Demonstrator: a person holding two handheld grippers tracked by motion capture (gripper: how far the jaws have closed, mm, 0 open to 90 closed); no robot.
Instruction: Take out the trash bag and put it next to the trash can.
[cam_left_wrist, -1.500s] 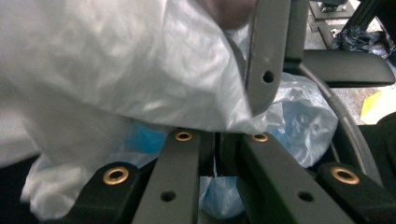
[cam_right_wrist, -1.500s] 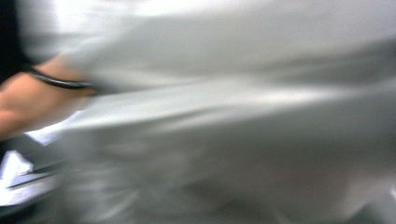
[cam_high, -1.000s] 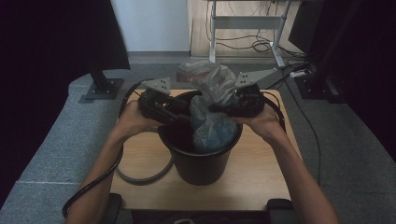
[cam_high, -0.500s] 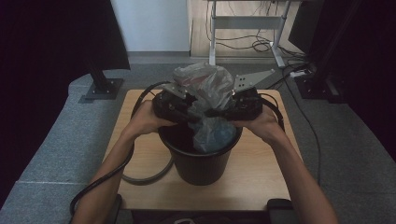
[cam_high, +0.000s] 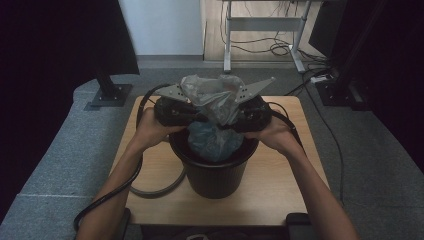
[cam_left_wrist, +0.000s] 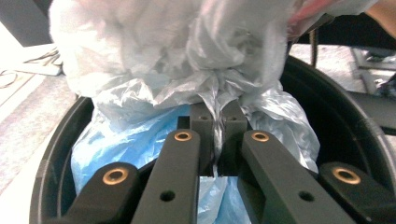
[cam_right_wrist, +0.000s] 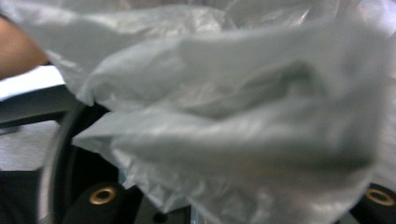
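- A translucent plastic bag (cam_high: 214, 100) with a bluish filled lower part is seen standing in a black bucket (cam_high: 217, 170); its gathered, crumpled top rises above the bucket's rim.
- In the left gripper view the bag's neck (cam_left_wrist: 215, 100) is pinched into a thin fold between the two black jaws, which have just been closing and are now pressed together on the plastic.
- The left gripper (cam_high: 192, 112) is held at the bag's left side, just above the bucket's rim, by the person's left hand (cam_high: 150, 131).
- The right gripper (cam_high: 235, 116) is held against the bag's right side by the right hand (cam_high: 275, 135); its jaws have just been opening a little.
- In the right gripper view the jaws are covered by blurred plastic (cam_right_wrist: 233, 126), so whether a grip is kept cannot be told.
- The bucket is set near the middle of a wooden table (cam_high: 290, 195), with a grey cable (cam_high: 160, 190) curled beside it on the left.
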